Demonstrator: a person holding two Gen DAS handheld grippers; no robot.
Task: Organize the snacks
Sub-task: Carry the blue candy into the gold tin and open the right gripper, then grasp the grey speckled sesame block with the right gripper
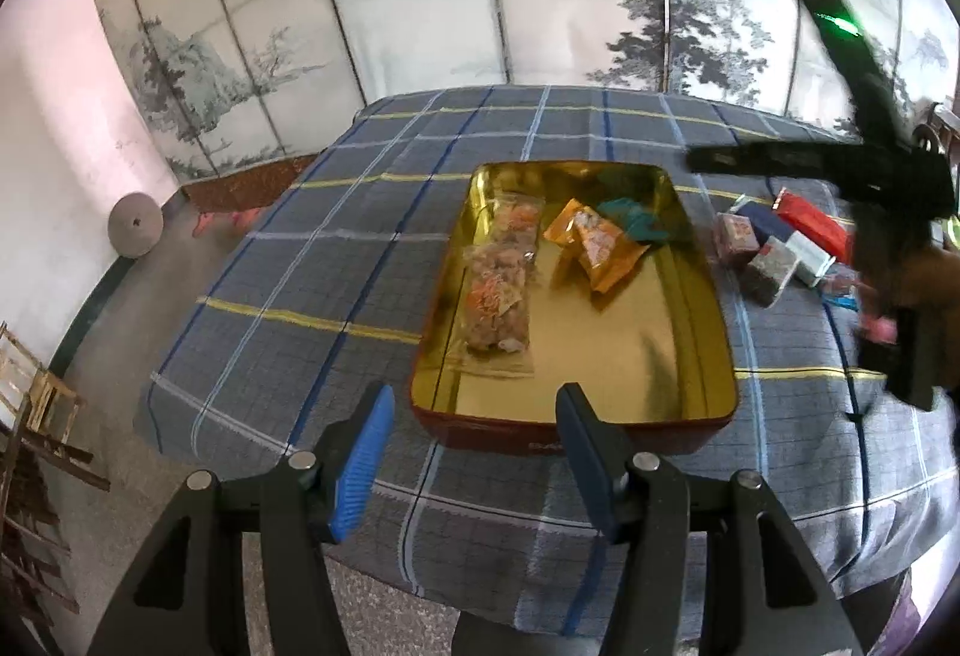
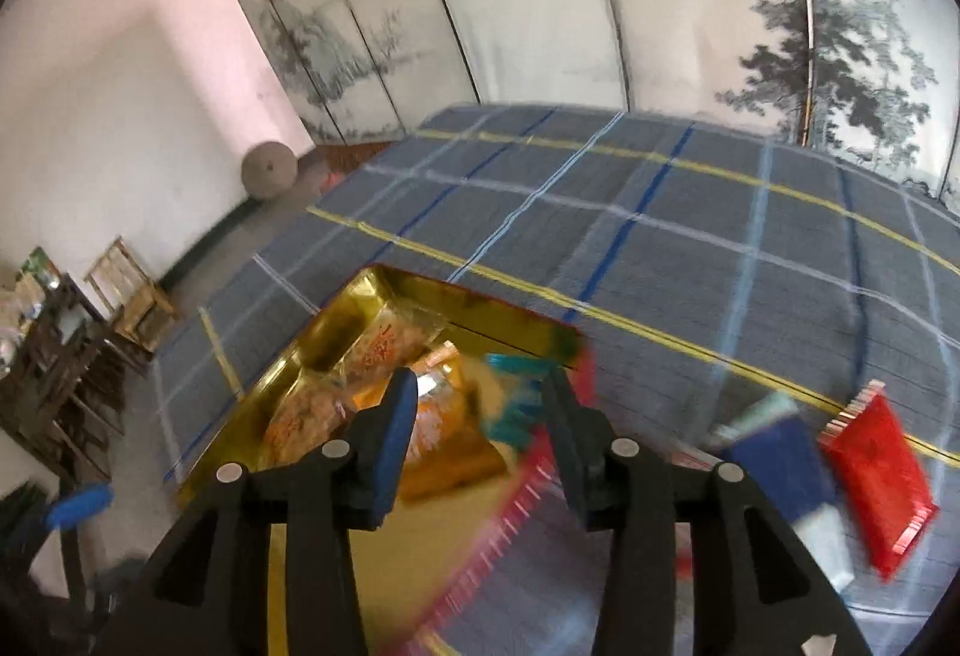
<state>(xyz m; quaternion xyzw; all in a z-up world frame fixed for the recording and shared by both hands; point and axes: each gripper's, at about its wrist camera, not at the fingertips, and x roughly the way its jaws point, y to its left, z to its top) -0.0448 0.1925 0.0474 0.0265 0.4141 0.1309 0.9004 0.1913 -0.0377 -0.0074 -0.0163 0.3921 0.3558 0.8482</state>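
An open gold tin [image 1: 678, 260] sits on a tabletop covered with a grey plaid cloth [image 1: 312, 260]. In the left wrist view the whole tin shows: clear packets of biscuits [image 1: 498, 284] lie along its left side, orange packets [image 1: 600, 251] sit at the far middle, and a teal packet [image 1: 630, 218] lies at the far right. Only this view shows the small boxed snacks [image 1: 768, 260] on the cloth just right of the tin, and the right gripper [image 1: 888, 188] above them, dark and blurred.

The right wrist view, blurred, shows only the tin's far end, plus a red packet [image 2: 879, 482] and a blue packet [image 2: 780, 470] on the cloth to the right.

The left gripper [image 1: 474, 470] hangs near the tin's near edge, jaws spread, nothing between them. The right gripper's jaws stand partly spread above the teal packet, gripping nothing.
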